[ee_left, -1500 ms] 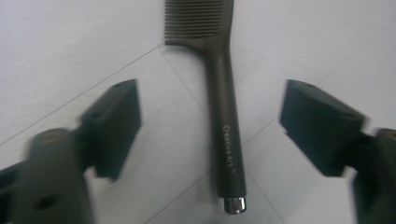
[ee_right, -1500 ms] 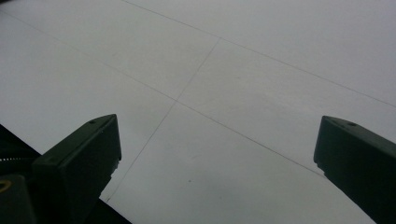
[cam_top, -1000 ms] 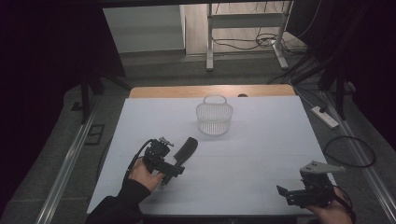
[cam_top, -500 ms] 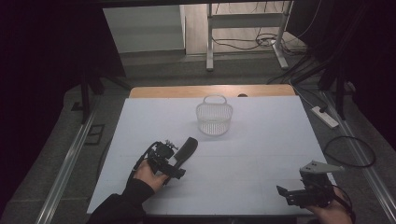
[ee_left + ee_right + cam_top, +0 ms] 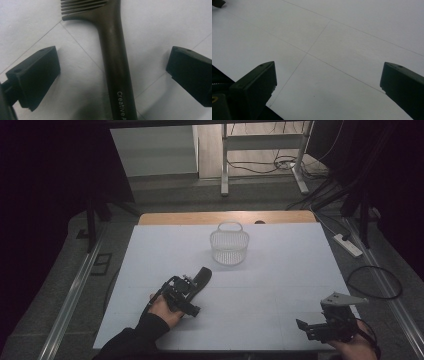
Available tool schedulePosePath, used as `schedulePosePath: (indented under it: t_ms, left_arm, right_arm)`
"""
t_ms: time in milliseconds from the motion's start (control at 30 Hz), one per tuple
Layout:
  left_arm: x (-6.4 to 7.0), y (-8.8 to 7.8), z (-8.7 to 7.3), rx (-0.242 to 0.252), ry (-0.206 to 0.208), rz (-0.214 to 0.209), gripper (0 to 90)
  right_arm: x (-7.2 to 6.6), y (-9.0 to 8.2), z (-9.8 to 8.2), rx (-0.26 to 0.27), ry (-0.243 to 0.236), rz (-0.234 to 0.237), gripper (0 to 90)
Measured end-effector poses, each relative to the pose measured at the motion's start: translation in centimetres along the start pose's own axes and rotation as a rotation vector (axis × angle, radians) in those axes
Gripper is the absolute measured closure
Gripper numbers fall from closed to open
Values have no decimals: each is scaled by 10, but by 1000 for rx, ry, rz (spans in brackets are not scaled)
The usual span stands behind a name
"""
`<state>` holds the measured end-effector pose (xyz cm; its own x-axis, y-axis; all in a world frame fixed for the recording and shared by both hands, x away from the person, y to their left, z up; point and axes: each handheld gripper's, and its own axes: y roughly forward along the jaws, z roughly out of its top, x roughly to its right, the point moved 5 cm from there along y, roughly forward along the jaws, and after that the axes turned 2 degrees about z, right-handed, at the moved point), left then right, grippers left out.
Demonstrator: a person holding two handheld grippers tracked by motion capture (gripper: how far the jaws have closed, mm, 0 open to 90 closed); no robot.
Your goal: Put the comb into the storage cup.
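Observation:
A dark comb lies flat on the white table, left of centre, its teeth end pointing away from me. In the left gripper view its long handle runs up between the two jaws, which stand wide apart on either side without touching it. My left gripper is open and sits low over the handle end. My right gripper is open near the table's front right corner, with bare table between its jaws.
A small white mesh basket with a handle stands at the back middle of the table. A power strip and cables lie on the floor to the right. Dark curtains flank the table.
My left gripper has crept slightly forward and lower along the comb's handle. The right gripper has stayed where it was.

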<state>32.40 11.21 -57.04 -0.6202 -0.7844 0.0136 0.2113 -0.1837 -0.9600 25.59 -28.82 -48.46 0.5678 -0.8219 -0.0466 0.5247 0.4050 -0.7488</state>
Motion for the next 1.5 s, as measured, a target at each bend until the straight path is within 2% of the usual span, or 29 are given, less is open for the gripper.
schedulePosePath:
  t_ms: [167,333,433,667,800,867,1200,1333,1500]
  left_arm:
    - [1,0,0,-8,-13,4,0]
    - [2,-2,0,-14,-9,-1,22]
    - [5,-7,0,-2,11,-9,138]
    - [0,-14,-1,30,2,-15,499]
    - [0,-15,-2,39,4,-16,657]
    - [-1,-15,-2,39,-3,-19,703]
    - [-9,-16,-3,50,-64,-106,725]
    - [-8,-19,-2,69,-50,-100,725]
    - [-6,-24,0,111,-34,-117,725]
  right_arm:
    - [0,0,0,0,-1,1,12]
    - [0,0,0,-1,-1,1,12]
    - [0,0,0,0,-1,1,12]
    - [0,0,0,2,-4,-2,16]
    - [0,0,0,2,-4,-1,21]
    - [0,0,0,3,-4,-2,23]
    - [0,0,0,6,-6,-2,25]
    - [0,-1,0,6,-7,-2,26]
    - [0,0,0,6,-6,-1,26]
